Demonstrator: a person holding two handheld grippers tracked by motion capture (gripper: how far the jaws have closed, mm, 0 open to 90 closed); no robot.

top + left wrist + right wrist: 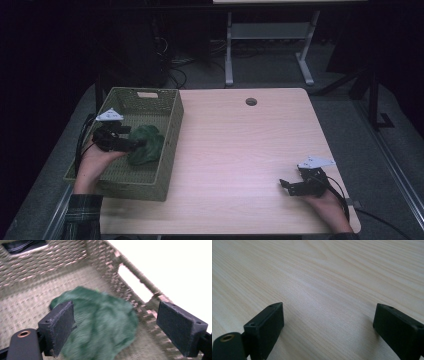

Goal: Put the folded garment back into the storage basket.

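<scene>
While the green cloth lies in the basket, the left gripper is held wide, nothing grasped; the right gripper is rested open.

A light wooden table carried a round cable hole near its far edge. Beyond it, on the dark floor, stood a white desk frame, with tangled cables beside.
</scene>
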